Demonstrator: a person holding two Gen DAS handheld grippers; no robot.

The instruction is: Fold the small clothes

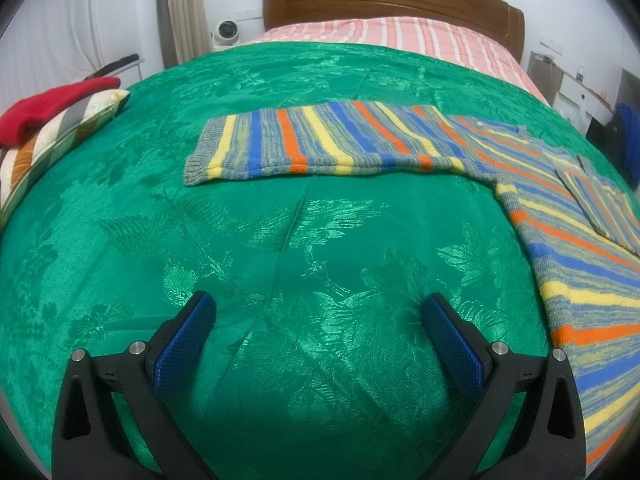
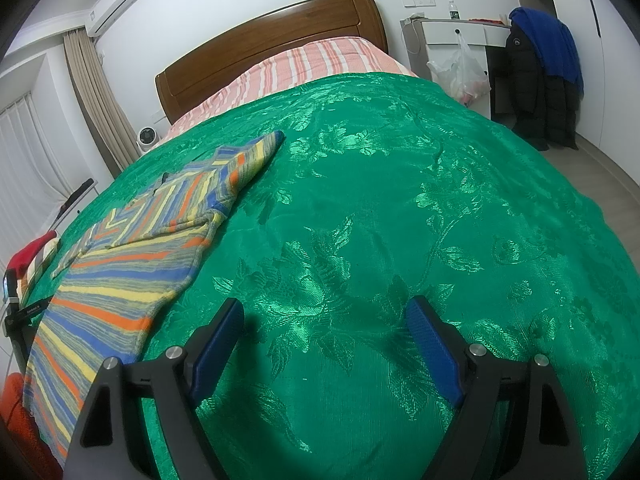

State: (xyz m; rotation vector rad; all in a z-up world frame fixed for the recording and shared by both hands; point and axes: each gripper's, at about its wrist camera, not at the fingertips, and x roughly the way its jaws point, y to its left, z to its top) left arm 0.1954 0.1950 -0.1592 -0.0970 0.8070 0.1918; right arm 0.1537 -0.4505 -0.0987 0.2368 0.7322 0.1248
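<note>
Striped sweater (image 1: 400, 140) lies flat on green bedspread (image 1: 280, 260), one sleeve stretched out sideways.
Left tongs (image 1: 318, 320) spread wide, pinching nothing, just beside sweater.
Right tongs (image 2: 326, 328) same, other side of sweater.
Danger: bedspread shiny, maybe slippery; tongs may grab it too, or sweater slides, fold goes crooked.

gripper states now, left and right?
Left gripper: open, holding nothing, over the green bedspread.
Right gripper: open, holding nothing, beside the striped sweater.
</note>
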